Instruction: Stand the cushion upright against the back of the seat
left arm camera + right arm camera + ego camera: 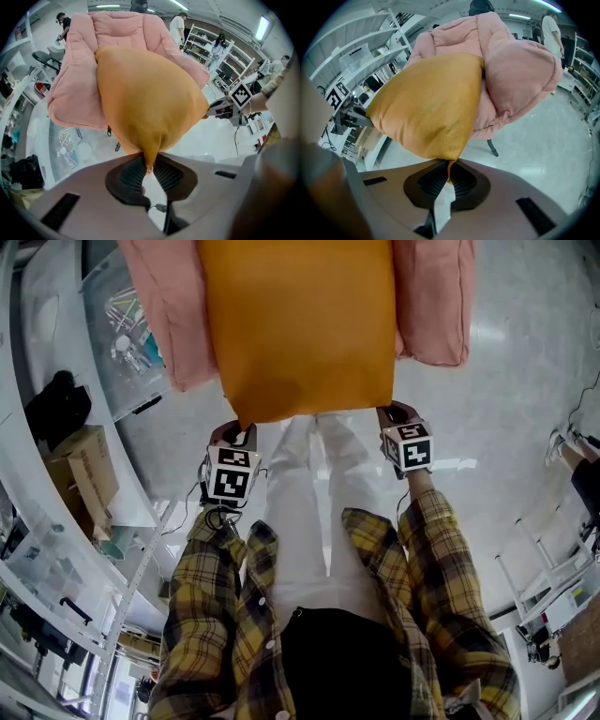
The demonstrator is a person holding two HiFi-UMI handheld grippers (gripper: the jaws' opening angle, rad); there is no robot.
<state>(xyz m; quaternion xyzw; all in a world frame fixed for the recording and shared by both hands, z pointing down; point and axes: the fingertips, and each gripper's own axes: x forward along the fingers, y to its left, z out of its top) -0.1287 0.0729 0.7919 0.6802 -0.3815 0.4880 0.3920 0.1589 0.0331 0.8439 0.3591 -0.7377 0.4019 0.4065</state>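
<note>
An orange cushion [298, 324] lies on the seat of a pink padded chair [436, 306], its near edge hanging over the front. My left gripper [242, 427] is shut on the cushion's near left corner [149, 157], the fabric pinched between the ribbed pads. My right gripper [386, 414] is shut on the near right corner [450, 164] in the same way. In the left gripper view the cushion [145, 103] covers most of the chair's seat, with the pink backrest [119, 28] rising behind it. The right gripper view shows the cushion [426, 103] against the chair's pink arm [520, 79].
White shelving [66, 512] with boxes and a clear bin [122, 334] runs along the left. The chair stands on a pale glossy floor [506, 390]. Other people [178, 26] stand among more racks [211, 51] in the background. My legs are just below the cushion's edge.
</note>
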